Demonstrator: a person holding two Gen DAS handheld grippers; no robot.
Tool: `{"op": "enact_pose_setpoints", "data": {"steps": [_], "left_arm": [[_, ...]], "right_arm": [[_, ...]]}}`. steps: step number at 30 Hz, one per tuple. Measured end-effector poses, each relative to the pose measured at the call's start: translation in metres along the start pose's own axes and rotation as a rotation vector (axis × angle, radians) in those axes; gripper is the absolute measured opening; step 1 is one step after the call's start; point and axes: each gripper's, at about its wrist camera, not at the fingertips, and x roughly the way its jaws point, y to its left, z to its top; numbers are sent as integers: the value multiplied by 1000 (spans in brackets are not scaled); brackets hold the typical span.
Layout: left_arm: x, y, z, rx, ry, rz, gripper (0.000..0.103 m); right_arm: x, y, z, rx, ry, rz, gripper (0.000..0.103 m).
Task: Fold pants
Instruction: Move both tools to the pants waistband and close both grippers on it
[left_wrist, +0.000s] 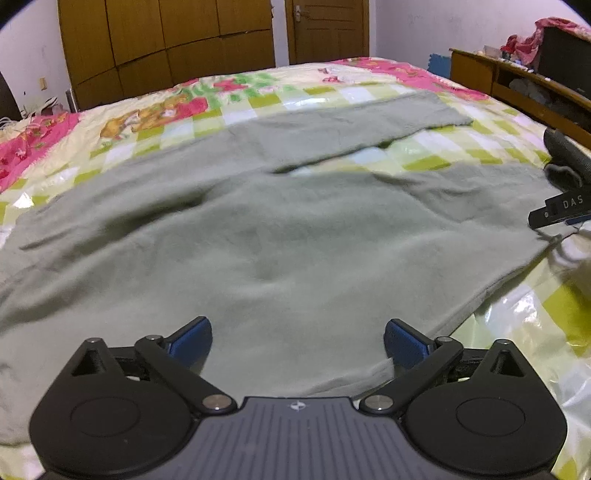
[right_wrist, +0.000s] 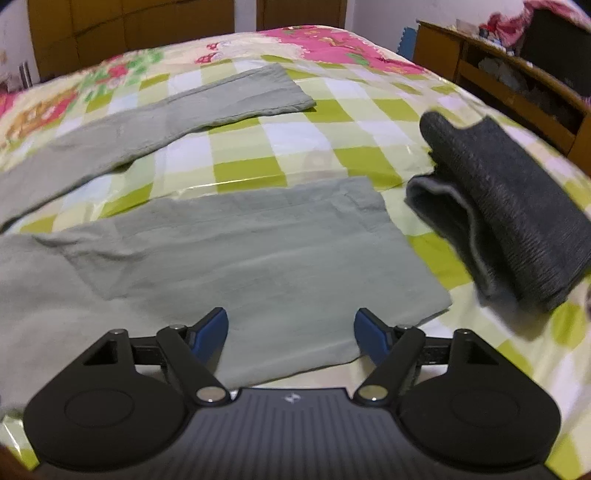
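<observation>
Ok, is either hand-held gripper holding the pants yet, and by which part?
Nothing is held. The left hand-held gripper and right hand-held gripper both stand open above the flat sage-green fabric pants on the bed, pads not pressing the cloth.

The letters "DAS" stand in pale print on a black part (left_wrist: 561, 210) at the right edge of the left wrist view, likely cut off at the frame's edge. A small white emblem (left_wrist: 297, 405) marks the grey gripper body at bottom centre in both views; not readable as text
</observation>
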Motion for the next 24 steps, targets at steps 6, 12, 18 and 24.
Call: {"op": "enact_pose_setpoints", "data": {"steps": [6, 12, 18, 24], "left_arm": [[-25, 81, 26, -14, -101, 83, 103], [-2, 200, 66, 39, -116, 263, 103], [66, 317, 98, -84, 16, 316, 88], [110, 366, 104, -172, 106, 268, 87]], "right_arm": [[-37, 59, 28, -266, -126, 159, 70], [-8, 183, 92, -655, -209, 349, 70], [58, 304, 159, -906, -228, 500, 70], [98, 360, 186, -1038, -143, 543, 71]]}}
